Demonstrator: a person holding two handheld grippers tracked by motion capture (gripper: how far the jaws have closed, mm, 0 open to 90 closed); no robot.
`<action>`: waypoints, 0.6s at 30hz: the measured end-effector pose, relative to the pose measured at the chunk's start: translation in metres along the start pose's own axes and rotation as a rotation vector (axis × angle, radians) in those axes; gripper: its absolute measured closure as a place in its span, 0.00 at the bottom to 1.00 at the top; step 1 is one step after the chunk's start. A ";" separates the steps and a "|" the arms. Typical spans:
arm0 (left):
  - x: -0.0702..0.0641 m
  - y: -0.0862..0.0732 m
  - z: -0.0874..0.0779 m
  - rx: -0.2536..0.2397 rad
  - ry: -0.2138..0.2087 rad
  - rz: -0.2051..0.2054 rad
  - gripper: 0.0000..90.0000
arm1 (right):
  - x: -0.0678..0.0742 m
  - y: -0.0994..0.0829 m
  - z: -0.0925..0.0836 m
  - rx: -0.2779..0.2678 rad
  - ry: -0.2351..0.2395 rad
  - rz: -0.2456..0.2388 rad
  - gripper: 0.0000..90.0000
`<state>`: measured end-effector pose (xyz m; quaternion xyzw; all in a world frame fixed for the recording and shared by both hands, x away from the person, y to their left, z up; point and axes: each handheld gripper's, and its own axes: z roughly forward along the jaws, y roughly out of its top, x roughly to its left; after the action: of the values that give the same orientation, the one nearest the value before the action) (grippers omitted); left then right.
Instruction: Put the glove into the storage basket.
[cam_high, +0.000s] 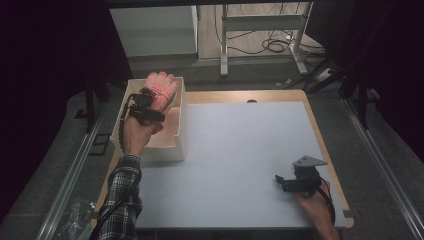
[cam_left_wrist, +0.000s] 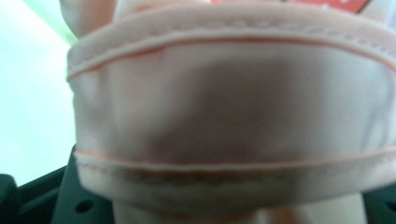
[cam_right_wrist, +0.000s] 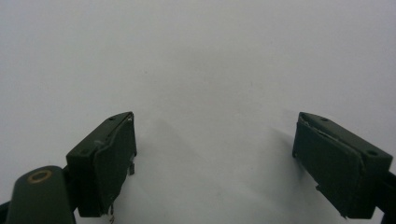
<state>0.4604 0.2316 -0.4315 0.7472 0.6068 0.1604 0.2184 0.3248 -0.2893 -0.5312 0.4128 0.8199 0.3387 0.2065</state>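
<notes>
Holding a pale pink fabric glove with stitched seams and a red patch (cam_high: 161, 90), the left gripper (cam_high: 150, 102) is clamped nearly closed on its cuff. From the high view, the glove's fingers stick out past the jaws, over the white open-top box (cam_high: 179, 145). Left gripper view: blurred cuff band (cam_left_wrist: 229, 107) right against the jaws, 2 seam lines across it. Right gripper (cam_right_wrist: 215, 158) rests on the light grey table mat (cam_high: 240, 150), jaws wide apart, nothing between them.

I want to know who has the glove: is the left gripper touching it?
Touching. In the high view the left gripper holds the pink glove over the white box; the left gripper view shows its cuff pressed close.
</notes>
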 end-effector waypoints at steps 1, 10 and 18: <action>0.001 0.000 0.004 0.006 0.002 -0.002 0.41 | 0.000 0.000 0.000 0.000 0.000 0.000 0.15; 0.001 -0.001 0.033 0.061 0.031 -0.005 0.41 | 0.000 0.000 0.000 0.000 0.000 -0.001 0.15; -0.010 -0.002 0.054 0.166 0.018 0.015 0.40 | 0.000 0.000 0.000 0.000 0.000 -0.001 0.15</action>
<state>0.4838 0.2151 -0.4783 0.7657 0.6145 0.1178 0.1490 0.3248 -0.2893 -0.5312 0.4124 0.8200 0.3388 0.2067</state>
